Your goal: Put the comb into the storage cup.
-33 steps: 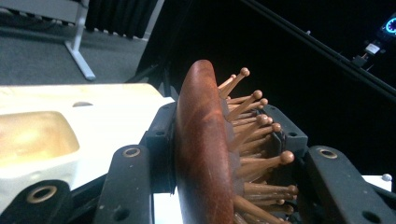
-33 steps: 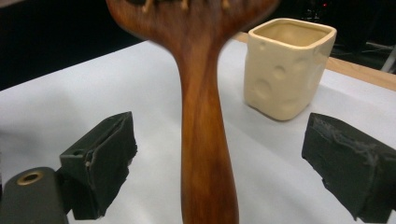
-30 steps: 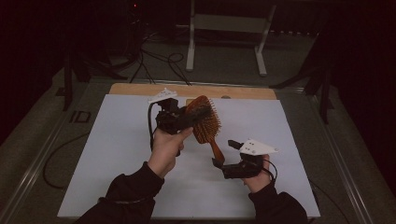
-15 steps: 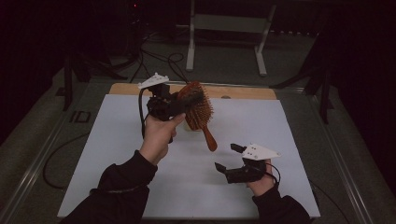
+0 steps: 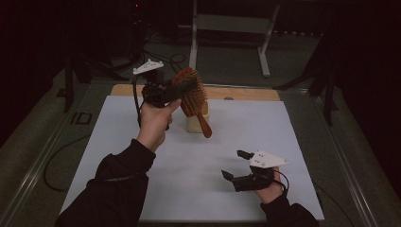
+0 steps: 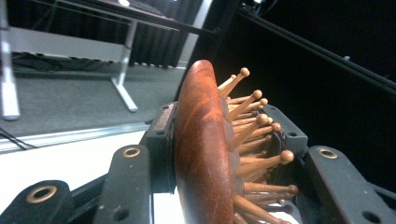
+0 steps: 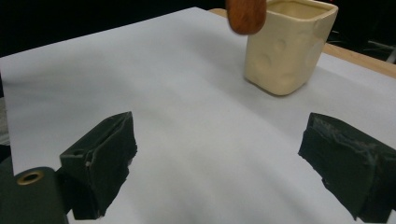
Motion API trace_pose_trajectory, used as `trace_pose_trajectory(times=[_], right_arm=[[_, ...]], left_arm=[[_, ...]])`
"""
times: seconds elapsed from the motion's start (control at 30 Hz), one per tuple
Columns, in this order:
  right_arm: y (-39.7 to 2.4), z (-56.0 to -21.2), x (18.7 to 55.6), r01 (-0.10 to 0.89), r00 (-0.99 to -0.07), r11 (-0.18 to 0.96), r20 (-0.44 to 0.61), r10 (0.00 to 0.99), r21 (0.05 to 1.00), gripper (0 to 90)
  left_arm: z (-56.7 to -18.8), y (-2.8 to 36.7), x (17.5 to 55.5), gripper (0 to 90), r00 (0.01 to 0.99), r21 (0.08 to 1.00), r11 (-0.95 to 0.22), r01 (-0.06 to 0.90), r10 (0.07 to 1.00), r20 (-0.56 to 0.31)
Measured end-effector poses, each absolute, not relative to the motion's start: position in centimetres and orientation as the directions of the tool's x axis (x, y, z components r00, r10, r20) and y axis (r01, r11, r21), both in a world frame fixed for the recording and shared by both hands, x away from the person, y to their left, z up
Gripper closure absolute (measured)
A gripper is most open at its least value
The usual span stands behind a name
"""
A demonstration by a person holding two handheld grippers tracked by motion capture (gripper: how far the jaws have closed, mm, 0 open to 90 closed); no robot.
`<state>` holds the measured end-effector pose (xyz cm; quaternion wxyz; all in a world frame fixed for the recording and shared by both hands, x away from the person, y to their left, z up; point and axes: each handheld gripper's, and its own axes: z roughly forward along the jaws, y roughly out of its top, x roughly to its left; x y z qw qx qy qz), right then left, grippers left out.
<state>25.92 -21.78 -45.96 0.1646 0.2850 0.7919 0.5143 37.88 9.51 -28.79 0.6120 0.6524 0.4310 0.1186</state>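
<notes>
Hairbrush clamped in left gripper above cup, right gripper released, bare sheet around.

Reddish-brown wooden hairbrush, cream dimpled cup, white table sheet

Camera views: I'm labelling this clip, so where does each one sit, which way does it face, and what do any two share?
High view: above the person's side, looking forward and down on the white table; both forearms show, the left gripper holding the hairbrush, the right gripper low.
Left gripper view: rides that gripper, looking along its jaws clamped on the hairbrush's head.
Right gripper view: rides low, looking across the table past its open jaws at the cream cup.
Shared: the hairbrush's handle tip and the cup appear in the high and right gripper views.
</notes>
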Motion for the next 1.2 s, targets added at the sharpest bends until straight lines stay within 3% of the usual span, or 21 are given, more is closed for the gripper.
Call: trace_pose_trajectory(times=[0.77, 1.2], right_arm=[[-22.1, -45.8, 26.1, 0.284, -0.791, 0.289, 0.053, 0.610, 0.915, 10.0], [-22.1, -45.8, 26.2, 0.285, -0.796, 0.287, 0.059, 0.603, 0.914, 10.0]], left_arm=[[-28.3, 9.3, 42.6, 54.4, 0.523, 0.938, 0.125, 0.324, 0.803, -0.287], [-30.8, 8.8, 44.4, 54.4, 0.490, 0.944, 0.107, 0.312, 0.833, -0.256]])
